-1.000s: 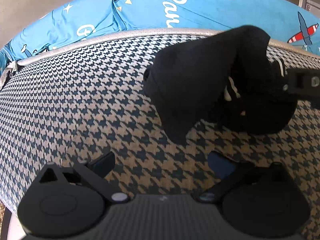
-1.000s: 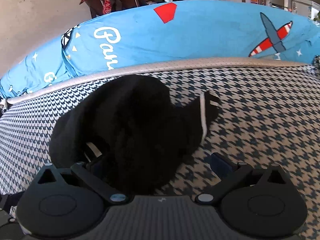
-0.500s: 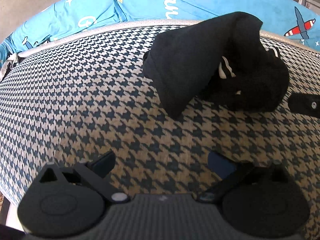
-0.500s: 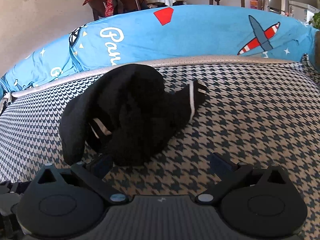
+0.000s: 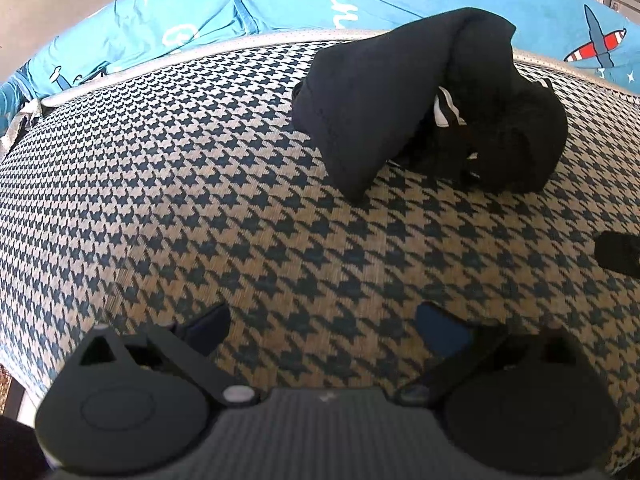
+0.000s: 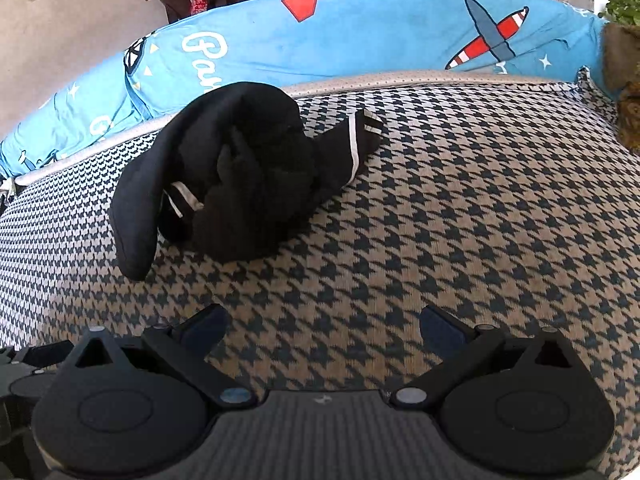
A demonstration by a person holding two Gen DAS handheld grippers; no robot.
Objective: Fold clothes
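Black soft garment (image 6: 240,176) with white stripe trim, bunched in a lump on houndstooth woven cushion (image 6: 460,220), blue printed cover (image 6: 380,36) behind, left gripper (image 5: 320,324) and right gripper (image 6: 322,324) both spread wide, empty, garment well ahead of each, untouched

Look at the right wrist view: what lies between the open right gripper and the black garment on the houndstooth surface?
Nothing but bare houndstooth surface. In the right wrist view, the right gripper is open and the crumpled black garment lies apart, ahead and to the left.
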